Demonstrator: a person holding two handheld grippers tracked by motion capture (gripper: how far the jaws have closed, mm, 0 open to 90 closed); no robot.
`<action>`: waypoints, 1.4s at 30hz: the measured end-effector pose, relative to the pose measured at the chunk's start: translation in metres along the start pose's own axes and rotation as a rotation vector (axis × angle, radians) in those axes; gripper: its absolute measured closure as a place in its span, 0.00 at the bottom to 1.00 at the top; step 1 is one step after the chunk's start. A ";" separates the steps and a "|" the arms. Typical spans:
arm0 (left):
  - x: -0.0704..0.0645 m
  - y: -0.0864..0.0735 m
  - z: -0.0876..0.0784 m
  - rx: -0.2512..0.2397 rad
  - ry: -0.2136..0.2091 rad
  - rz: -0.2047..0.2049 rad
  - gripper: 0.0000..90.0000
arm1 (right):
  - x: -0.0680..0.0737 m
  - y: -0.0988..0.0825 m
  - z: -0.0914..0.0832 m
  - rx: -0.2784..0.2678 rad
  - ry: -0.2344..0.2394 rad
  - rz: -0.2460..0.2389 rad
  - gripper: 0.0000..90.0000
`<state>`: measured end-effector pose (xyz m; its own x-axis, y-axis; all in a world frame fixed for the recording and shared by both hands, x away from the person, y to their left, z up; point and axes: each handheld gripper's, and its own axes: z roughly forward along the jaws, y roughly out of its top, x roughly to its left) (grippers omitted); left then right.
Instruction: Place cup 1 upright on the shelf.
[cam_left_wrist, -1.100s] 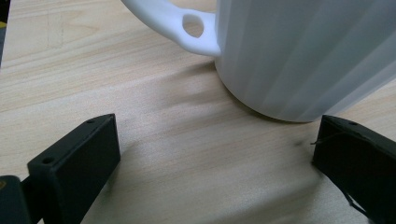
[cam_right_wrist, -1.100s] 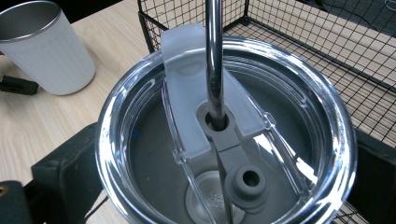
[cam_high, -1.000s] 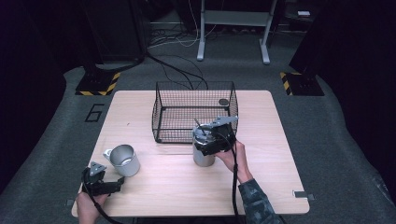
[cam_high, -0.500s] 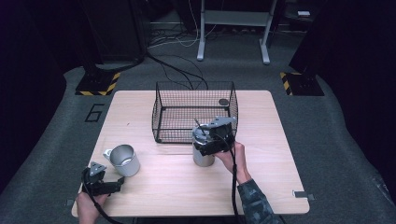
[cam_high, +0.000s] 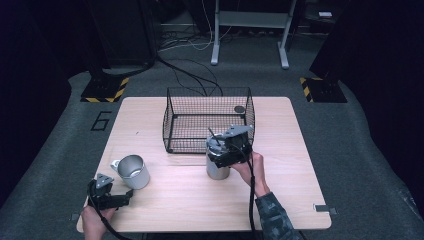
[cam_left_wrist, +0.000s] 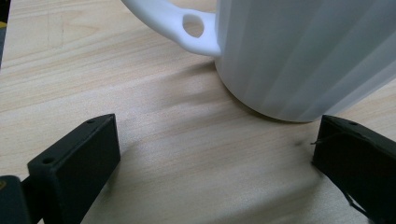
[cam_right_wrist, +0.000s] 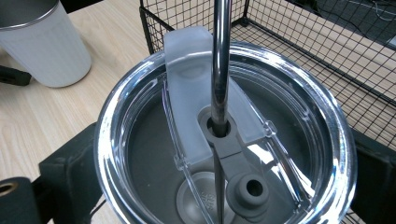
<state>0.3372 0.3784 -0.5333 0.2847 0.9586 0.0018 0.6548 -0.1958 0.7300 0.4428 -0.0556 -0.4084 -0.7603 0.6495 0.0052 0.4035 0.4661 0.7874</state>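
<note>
Big picture first: the wooden table (cam_high: 300, 165), and on it the black wire basket (cam_high: 207, 120), our landmark. Its floor looks bare, apart from a small dark disc (cam_high: 239, 109) by its far right corner; whether that lies inside or behind the mesh is hard to tell.

Just in front of the basket's near right corner stands the steel tumbler (cam_high: 217, 166), clear lid (cam_right_wrist: 224, 135) on, a metal straw (cam_right_wrist: 220, 60) rising through the lid's hole. The right gripper (cam_high: 226, 152) is clamped on it, jaws hugging the rim on both sides, so this reads as the grasp step, with the tumbler looking to sit on the wood.

Well to the basket's front left sits the white mug (cam_high: 133, 171), handle (cam_left_wrist: 180, 25) pointing away from the basket. The left gripper (cam_high: 111, 197) waits nearer the table edge, jaws spread wide with nothing between them, the mug just ahead.

Next call, by my reading: lift the tumbler straight up, clear the basket's near wall, and keep it upright so the straw stays put. The mug's turn follows.
</note>
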 end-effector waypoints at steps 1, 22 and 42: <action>0.000 0.000 0.000 0.000 0.000 0.000 0.01 | 0.000 0.000 0.000 0.000 0.000 0.000 0.04; 0.000 0.000 0.000 0.000 0.000 0.000 0.01 | -0.006 0.007 -0.028 -0.020 -0.021 -0.003 0.04; 0.000 0.000 0.000 0.000 0.000 0.000 0.01 | -0.016 0.015 -0.054 -0.035 -0.048 -0.005 0.04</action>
<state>0.3372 0.3784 -0.5333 0.2849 0.9586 0.0021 0.6547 -0.1962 0.7300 0.4333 -0.0910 -0.3638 -0.7368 0.6756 -0.0272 0.3813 0.4484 0.8084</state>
